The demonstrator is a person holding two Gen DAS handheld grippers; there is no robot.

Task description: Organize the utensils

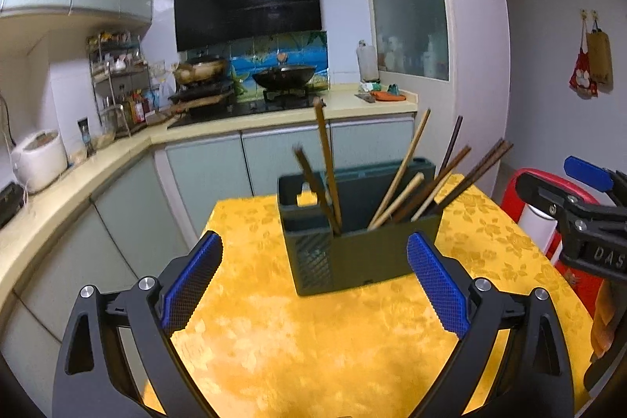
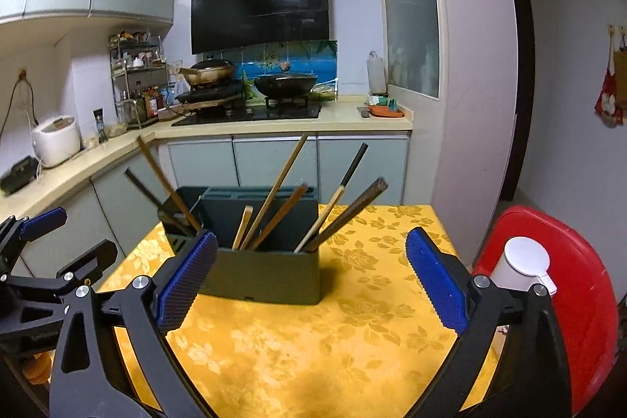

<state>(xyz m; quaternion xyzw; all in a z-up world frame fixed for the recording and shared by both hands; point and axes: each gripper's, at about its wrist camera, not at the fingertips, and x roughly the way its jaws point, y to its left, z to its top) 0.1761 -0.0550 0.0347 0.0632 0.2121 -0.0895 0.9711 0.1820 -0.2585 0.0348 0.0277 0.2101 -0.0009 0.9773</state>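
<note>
Holder (image 1: pixel 352 253), dark green, stands upright on the yellow cloth (image 1: pixel 294 339) of the table. All positions below are taken from the holder.

Chopsticks (image 1: pixel 407 190): a loose bunch leans out of the holder's main compartment, tips splayed up and to the right. Two more sticks (image 1: pixel 325 175) stand in the smaller end compartment at the holder's left, leaning left. In the right wrist view the same split shows: main bunch (image 2: pixel 282 210) in the wide compartment, two sticks (image 2: pixel 164 183) in the left end compartment. A flat dark panel rises at the holder's back.

Left gripper (image 1: pixel 313 285): jaws spread wide, nothing between the pads. Left pad (image 1: pixel 192 285) sits left of and nearer than the holder, apart from it. Right pad (image 1: pixel 437 285) overlaps the holder's right front corner in the picture; contact cannot be told. The holder lies ahead of the jaws, towards the right finger.

Right gripper (image 2: pixel 311 277): jaws spread wide, empty. Its left pad (image 2: pixel 188 281) overlaps the holder's left front corner; contact cannot be told. Its right pad (image 2: pixel 437 281) is well right of the holder, over bare cloth. The holder lies ahead, towards the left finger.

The grippers are side by side in front of the holder; each shows at the edge of the other's view.

Red chair (image 2: pixel 568 281) right of the holder, beyond the table edge, with a white bottle (image 2: pixel 521 261) on it. Stove with wok (image 2: pixel 286 83) on the counter behind the holder.
</note>
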